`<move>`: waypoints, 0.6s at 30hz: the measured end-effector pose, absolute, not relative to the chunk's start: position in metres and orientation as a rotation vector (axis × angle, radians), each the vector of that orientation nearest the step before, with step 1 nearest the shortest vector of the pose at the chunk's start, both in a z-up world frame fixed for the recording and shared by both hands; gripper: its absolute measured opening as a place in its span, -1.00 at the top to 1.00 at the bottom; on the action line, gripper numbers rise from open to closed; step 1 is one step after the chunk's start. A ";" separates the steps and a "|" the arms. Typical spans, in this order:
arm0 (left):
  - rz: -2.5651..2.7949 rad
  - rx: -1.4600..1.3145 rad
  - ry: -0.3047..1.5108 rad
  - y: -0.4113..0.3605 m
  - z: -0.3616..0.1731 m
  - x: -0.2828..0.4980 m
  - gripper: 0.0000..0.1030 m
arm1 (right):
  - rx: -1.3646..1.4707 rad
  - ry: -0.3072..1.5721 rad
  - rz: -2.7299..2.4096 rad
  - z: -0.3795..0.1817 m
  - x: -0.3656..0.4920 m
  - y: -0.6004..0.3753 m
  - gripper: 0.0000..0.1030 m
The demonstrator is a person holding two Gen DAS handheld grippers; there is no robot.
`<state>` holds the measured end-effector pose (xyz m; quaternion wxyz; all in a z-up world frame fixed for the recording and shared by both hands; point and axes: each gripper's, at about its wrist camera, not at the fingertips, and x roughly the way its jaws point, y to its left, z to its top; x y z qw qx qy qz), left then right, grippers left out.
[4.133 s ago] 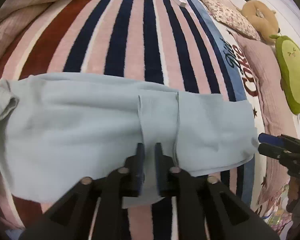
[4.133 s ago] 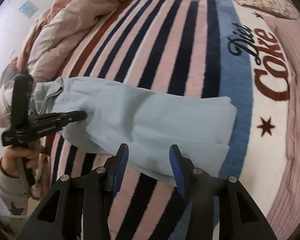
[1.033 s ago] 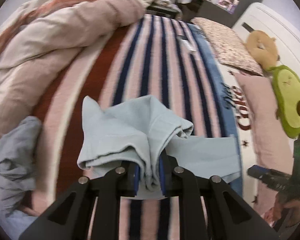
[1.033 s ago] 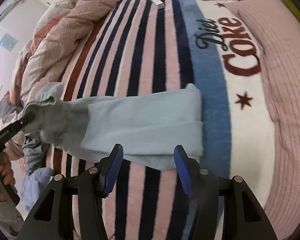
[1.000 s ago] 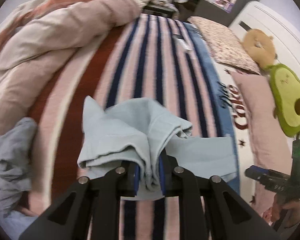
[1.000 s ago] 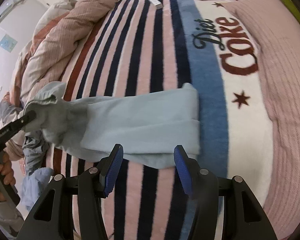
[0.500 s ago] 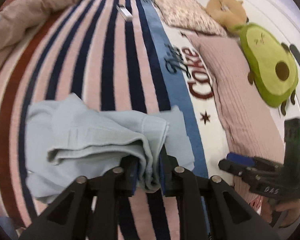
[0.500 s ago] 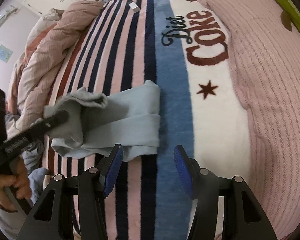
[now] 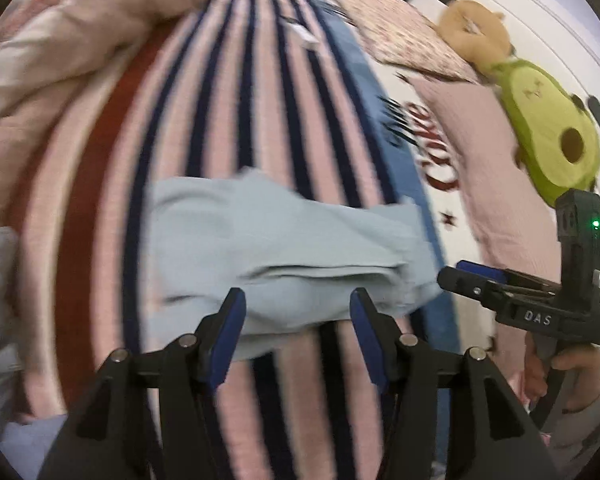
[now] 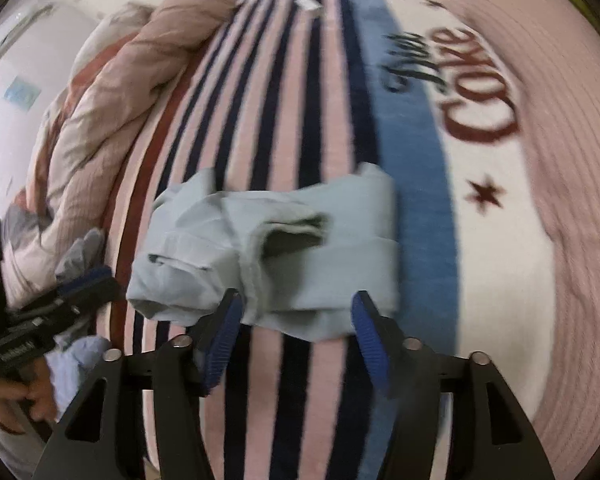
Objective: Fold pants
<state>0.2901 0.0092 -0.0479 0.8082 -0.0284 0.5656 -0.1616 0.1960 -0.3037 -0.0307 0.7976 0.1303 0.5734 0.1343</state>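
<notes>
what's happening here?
A person with a tool in each hand is folding light blue pants on a striped blanket. The pants lie doubled over in a loose bundle. The left tool is opening just above their near edge, with nothing pinched. The right tool is also opening, over the bundle's near edge, and holds nothing.

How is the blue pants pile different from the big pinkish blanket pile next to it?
The pants are pale blue; the bunched blanket is pinkish brown. The pants are a small, folded bundle; the blanket is a big, rumpled heap. Both rest on the striped bed cover.
</notes>
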 end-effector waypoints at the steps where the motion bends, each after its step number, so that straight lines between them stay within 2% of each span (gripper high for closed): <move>1: -0.325 -0.058 1.205 0.021 -0.045 0.289 0.03 | 0.251 1.227 0.302 -0.031 0.199 -0.292 -0.17; 6: -0.277 -0.091 1.198 0.062 -0.043 0.287 0.03 | -0.028 1.183 0.290 -0.037 0.211 -0.231 -0.27; 9: -0.266 -0.111 1.199 0.079 -0.045 0.284 0.03 | -0.167 1.160 0.302 -0.045 0.215 -0.199 -0.61; 15: -0.256 -0.130 1.209 0.087 -0.055 0.287 0.03 | -0.329 1.093 0.316 -0.059 0.218 -0.164 -0.61; 17: -0.244 -0.132 1.208 0.090 -0.057 0.288 0.03 | -0.325 1.102 0.337 -0.063 0.222 -0.162 -0.29; 18: -0.238 -0.133 1.210 0.091 -0.059 0.290 0.03 | -0.315 1.108 0.336 -0.064 0.224 -0.164 0.13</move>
